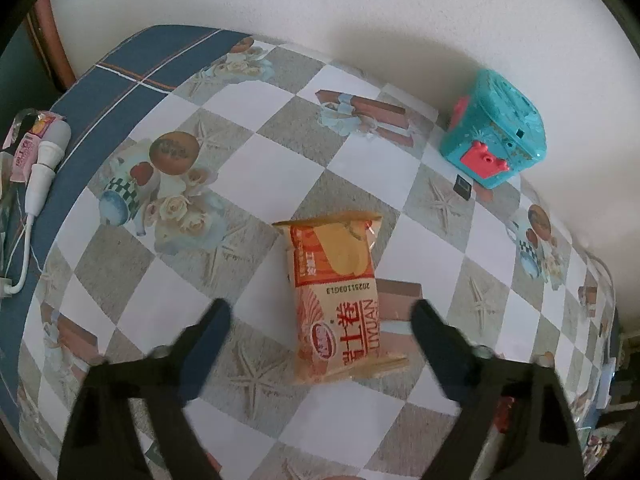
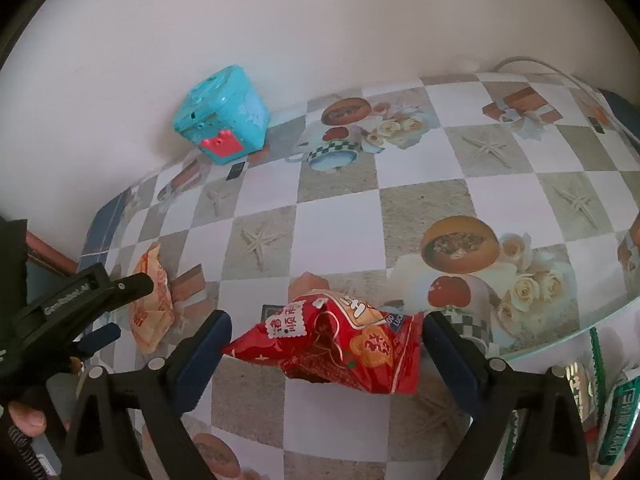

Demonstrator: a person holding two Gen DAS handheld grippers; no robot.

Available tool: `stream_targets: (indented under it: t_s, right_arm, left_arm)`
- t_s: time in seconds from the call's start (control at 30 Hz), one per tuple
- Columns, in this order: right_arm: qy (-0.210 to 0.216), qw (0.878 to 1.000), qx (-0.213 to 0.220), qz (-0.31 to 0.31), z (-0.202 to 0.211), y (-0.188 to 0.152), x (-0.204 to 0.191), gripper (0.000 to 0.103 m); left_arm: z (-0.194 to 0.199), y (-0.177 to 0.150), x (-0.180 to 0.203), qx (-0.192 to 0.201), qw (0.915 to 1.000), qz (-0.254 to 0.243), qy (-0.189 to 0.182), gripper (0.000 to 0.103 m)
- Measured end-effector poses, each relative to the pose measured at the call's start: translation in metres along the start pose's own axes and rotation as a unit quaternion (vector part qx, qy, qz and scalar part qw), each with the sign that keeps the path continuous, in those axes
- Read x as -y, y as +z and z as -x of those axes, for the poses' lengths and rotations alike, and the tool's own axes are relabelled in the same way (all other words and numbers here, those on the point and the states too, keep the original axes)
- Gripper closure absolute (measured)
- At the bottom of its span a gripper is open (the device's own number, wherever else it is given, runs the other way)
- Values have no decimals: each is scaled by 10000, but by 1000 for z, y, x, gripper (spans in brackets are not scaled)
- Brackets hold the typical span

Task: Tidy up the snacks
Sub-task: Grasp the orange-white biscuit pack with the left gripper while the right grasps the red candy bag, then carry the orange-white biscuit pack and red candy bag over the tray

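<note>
2 grippers poised over 2 snack packets

Left wrist view: left gripper [image 1: 322, 308] fingers apart, flat orange plastic wafer packet [image 1: 340, 300] printed "LIYUAN" between them untouched; centre before closing. Right wrist view: right gripper [image 2: 326, 322] fingers apart, straddling crumpled red foil snack bag [image 2: 340, 344]; contact unclear, lettering illegible, squeeze gently.

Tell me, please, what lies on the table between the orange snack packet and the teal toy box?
Only a small black chip, lying just before the teal toy box; otherwise bare tablecloth runs up from the orange snack packet, as the left wrist view shows.
</note>
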State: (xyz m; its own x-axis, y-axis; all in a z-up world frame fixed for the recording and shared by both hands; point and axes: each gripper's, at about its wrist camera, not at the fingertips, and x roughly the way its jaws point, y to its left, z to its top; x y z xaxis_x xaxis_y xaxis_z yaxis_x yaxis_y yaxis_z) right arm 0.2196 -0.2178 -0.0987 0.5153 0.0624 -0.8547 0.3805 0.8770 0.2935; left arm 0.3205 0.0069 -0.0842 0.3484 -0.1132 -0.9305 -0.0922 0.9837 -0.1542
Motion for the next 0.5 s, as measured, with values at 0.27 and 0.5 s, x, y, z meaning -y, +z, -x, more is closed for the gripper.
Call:
stream_targets:
  t_s: [0.27,0.5]
  right_arm:
    - [71,9999,-6,-82,4,1,6,20]
    - [88,9998,-60,-151,4,0,14,30]
  left_arm:
    - [-6,-3,6,-26,10000,-43,6,65]
    - [2,-14,2,15,9998,75,207,67]
